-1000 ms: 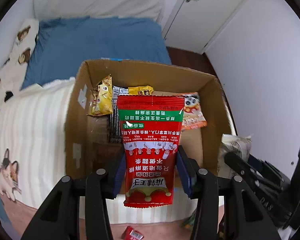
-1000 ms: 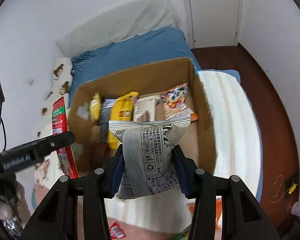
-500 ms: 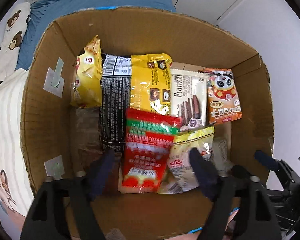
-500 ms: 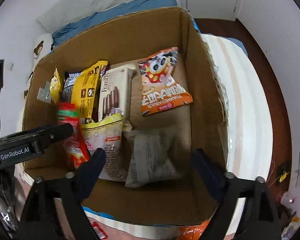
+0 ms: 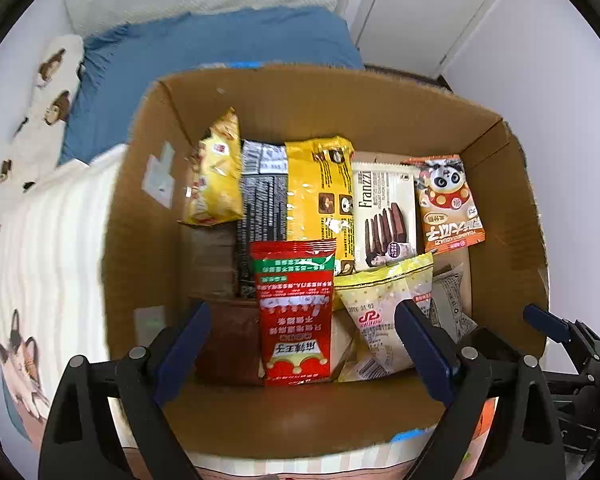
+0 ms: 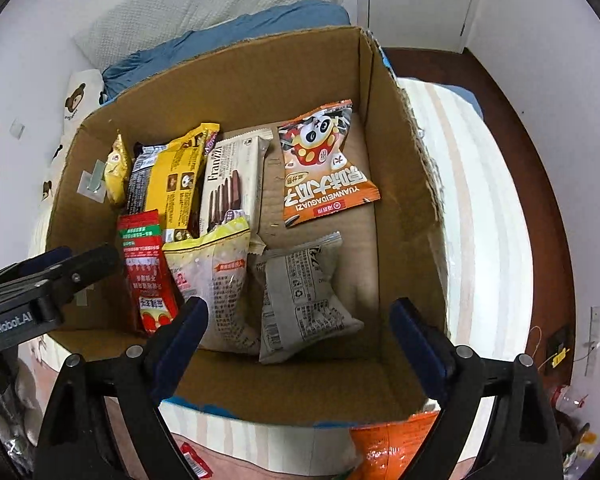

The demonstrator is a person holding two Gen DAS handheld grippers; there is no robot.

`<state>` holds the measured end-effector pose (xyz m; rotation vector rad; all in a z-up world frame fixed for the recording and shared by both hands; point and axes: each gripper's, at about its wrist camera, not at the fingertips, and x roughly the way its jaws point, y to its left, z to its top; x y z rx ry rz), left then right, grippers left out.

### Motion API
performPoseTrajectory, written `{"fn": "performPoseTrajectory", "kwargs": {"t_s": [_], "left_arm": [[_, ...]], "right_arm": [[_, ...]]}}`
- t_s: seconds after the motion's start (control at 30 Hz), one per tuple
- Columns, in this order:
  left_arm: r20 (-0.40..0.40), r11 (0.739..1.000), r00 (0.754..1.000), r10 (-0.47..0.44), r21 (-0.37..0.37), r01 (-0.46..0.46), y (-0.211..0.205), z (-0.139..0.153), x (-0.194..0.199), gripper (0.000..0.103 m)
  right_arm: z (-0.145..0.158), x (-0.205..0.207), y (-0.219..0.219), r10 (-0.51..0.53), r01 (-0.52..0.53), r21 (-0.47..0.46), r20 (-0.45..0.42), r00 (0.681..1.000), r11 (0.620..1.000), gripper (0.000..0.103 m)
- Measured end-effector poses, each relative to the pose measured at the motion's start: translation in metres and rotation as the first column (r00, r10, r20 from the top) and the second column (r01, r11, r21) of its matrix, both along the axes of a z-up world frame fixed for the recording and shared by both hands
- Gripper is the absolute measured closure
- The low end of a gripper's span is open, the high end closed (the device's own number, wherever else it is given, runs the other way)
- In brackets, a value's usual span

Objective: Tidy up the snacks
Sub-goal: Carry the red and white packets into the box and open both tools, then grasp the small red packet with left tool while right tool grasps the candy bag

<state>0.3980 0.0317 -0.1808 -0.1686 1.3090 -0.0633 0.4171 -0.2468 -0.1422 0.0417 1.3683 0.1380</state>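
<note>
Eight snack packs lie in the cardboard box [image 5: 148, 208]: back row, small yellow bag [image 5: 216, 176] through panda packet [image 5: 448, 204]; front row, red packet [image 5: 294, 312], pale yellow bag [image 5: 380, 312], grey pack [image 6: 300, 296]. My left gripper [image 5: 300, 344] and right gripper [image 6: 298, 344] gape empty. Only the right view shows an orange bag [image 6: 392, 444] outside the box.

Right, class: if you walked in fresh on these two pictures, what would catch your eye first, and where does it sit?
First the open cardboard box on the bed, packed with snack packets. The red packet stands out near the front left, the orange panda packet lies alone at the back right, and a grey packet sits at the front. Both the left gripper and right gripper hover open and empty above it.
</note>
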Motion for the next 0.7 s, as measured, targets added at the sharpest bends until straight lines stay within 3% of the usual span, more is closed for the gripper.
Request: {"fn": "performPoseTrajectory", "kwargs": {"t_s": [0.37,0.7], "left_arm": [[0.187,0.997,0.982,-0.006,0.080,-0.009,-0.002,0.057,-0.056,0.009],[0.265,0.997,0.964,0.007,0.075,-0.028,-0.002,0.092,-0.106,0.009]], "right_arm": [[0.053,-0.047,-0.001,0.005,-0.004,-0.010,0.136,0.991,1.000,0.008],[0.101,-0.092,-0.001,0.025,-0.024,-0.005,0.242,0.970,1.000,0.008]]}}
